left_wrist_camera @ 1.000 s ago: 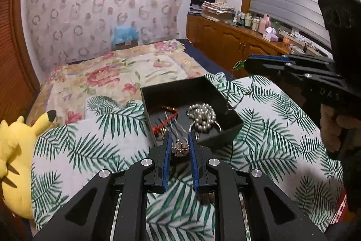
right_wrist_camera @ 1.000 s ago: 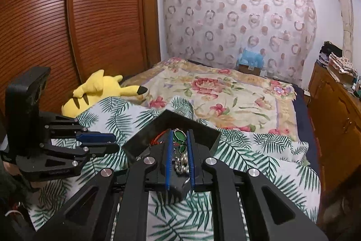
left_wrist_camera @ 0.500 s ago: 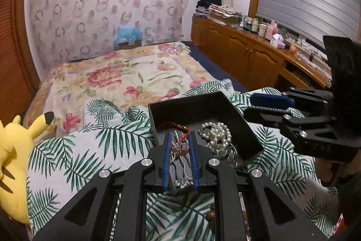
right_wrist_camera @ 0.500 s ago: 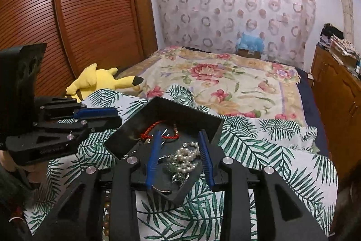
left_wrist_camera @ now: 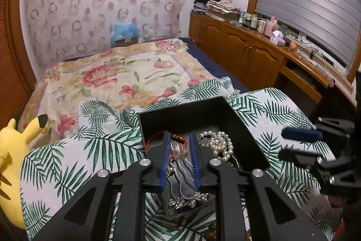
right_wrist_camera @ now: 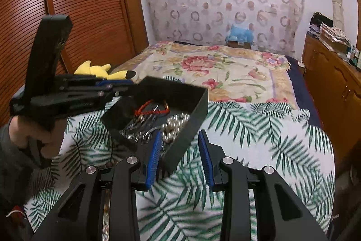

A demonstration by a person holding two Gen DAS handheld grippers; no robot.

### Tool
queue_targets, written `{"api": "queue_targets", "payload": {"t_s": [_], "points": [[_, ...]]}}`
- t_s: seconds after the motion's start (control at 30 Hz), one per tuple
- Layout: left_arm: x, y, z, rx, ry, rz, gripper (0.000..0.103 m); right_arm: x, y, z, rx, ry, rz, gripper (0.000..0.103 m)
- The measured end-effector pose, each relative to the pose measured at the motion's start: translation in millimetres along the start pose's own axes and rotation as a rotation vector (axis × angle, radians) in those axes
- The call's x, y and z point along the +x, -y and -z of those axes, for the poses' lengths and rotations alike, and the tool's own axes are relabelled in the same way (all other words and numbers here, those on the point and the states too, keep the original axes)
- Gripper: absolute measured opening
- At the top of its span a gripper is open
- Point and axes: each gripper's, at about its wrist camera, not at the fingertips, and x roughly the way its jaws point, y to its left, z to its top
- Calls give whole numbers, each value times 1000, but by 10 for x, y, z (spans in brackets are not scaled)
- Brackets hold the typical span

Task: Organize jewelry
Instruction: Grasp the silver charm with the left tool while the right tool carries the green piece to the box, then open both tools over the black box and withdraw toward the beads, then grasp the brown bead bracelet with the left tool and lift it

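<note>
A black open box (left_wrist_camera: 196,110) sits on the palm-leaf blanket and holds a pearl necklace (left_wrist_camera: 220,143) and a red cord bracelet (left_wrist_camera: 155,139). My left gripper (left_wrist_camera: 180,139) hangs over the box's near edge. Its jaws are opening, and silver hairpins (left_wrist_camera: 180,159) lie loose between the blue pads, their ornament (left_wrist_camera: 187,201) trailing below. In the right wrist view the box (right_wrist_camera: 178,92) looks tilted, with the left gripper (right_wrist_camera: 121,87) at its left corner. My right gripper (right_wrist_camera: 180,150) is open and straddles the box's near wall without pressing it. It shows blurred (left_wrist_camera: 286,145) at the right.
A yellow plush toy (left_wrist_camera: 13,157) lies at the blanket's left edge. A floral bedspread (left_wrist_camera: 117,73) stretches beyond the box. Wooden cabinets (left_wrist_camera: 248,55) topped with bottles line the right wall. A slatted wooden wardrobe (right_wrist_camera: 79,15) stands on the left. A hand (right_wrist_camera: 38,134) grips the left tool.
The right gripper opened, left its pearl and green piece in the box, and sank to the box's near wall. The left gripper carried the silver hairpins over the box and its jaws widened.
</note>
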Motion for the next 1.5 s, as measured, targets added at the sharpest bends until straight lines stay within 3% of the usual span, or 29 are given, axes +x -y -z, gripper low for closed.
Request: {"api": "queue_targets", "payload": {"t_s": [0.03,0.07,0.2,0.33,0.6,0.9,1.13,1.3,1.37,1.5], "points": [[-27,8,12,-2,7,1,35,-8,-15,35,-3,-6,-2,36],[-49,7,25,-3,11,4,38,-15,-37,77,-8,-15,-4,36],[-142,8,90,-15,11,10,39,-21,-125,205,-19,-41,-11,36],[-316,37,218,-7,22,23,48,-49,-230,293,-28,-57,-30,36],[-509,90,605,5,-12,30,53,-108,-488,493,-67,-98,-61,36],[-348,137,939,1,-101,66,53,-142,-561,661,-65,-123,-62,36],[-145,193,979,-1,-164,85,33,-207,-537,695,-58,-115,-47,36],[-64,240,960,8,-175,73,33,-269,-505,739,-55,-112,-40,36],[-62,257,964,13,-176,92,13,-309,-488,764,-48,-108,-36,36],[-215,286,956,34,-134,68,12,-373,-492,831,-37,-106,-35,36]]}}
